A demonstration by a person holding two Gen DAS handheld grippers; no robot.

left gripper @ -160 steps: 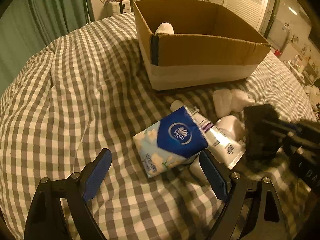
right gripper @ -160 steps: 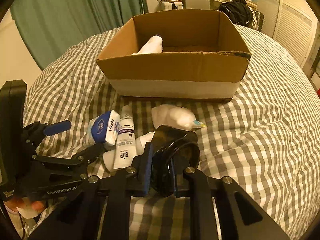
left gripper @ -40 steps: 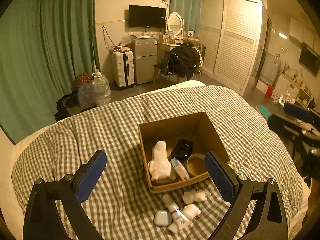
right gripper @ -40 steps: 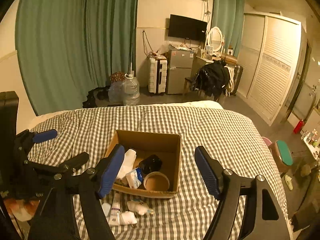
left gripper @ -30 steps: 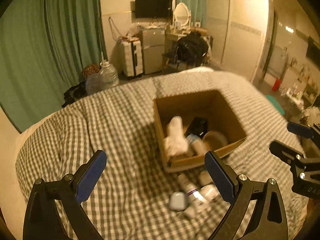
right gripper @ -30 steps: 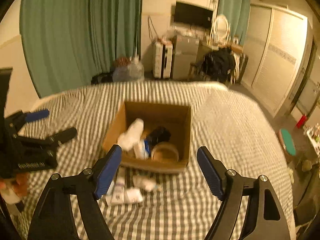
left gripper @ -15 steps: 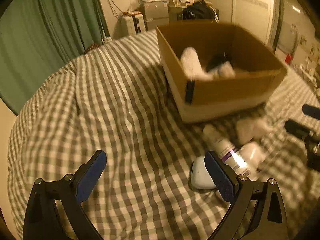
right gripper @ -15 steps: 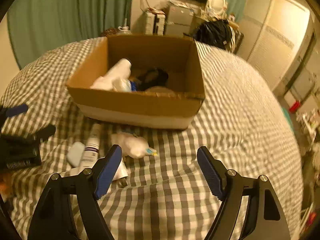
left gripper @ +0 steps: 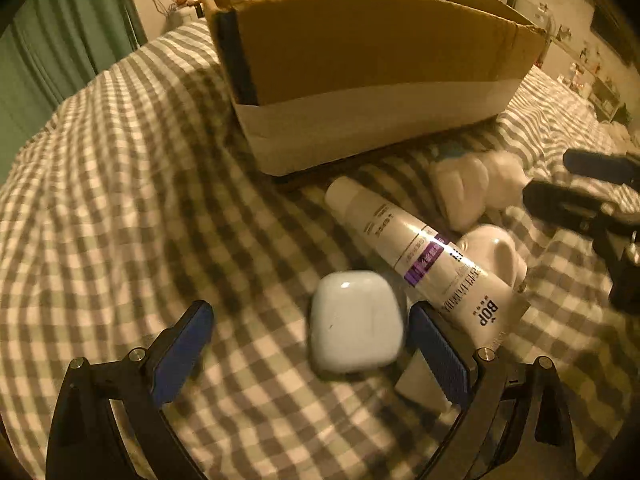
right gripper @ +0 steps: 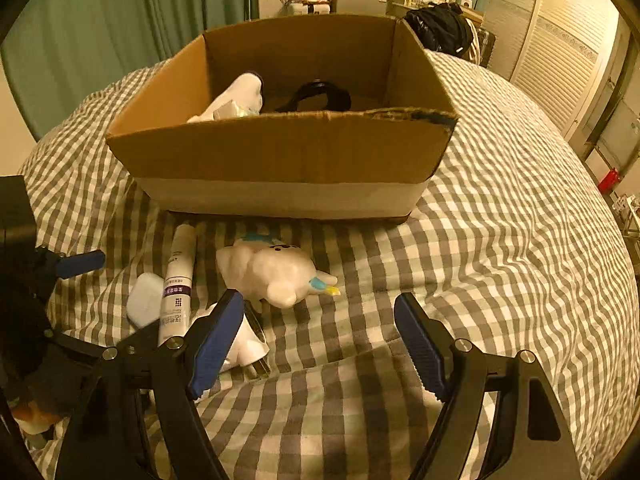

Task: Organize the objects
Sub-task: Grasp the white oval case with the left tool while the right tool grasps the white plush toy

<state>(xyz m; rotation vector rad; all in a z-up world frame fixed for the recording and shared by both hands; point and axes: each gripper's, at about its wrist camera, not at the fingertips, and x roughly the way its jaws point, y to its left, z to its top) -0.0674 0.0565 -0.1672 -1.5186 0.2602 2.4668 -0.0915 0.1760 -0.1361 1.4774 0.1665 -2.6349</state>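
Observation:
A cardboard box stands on the checked bedspread; it also shows in the right wrist view. In front of it lie a white earbud case, a white BOP tube, a white plug-like object and a white plush toy. My left gripper is open, low over the bed, with the earbud case between its fingers, close to the right one. My right gripper is open and empty, just in front of the plush toy. Inside the box I see a white sock and a black object.
Green curtains hang behind the bed. A wardrobe, a black bag and small furniture stand at the back of the room. The bedspread stretches to the right of the box.
Both grippers have come down from high above the bed to just over the objects in front of the box. The left gripper now straddles the earbud case.

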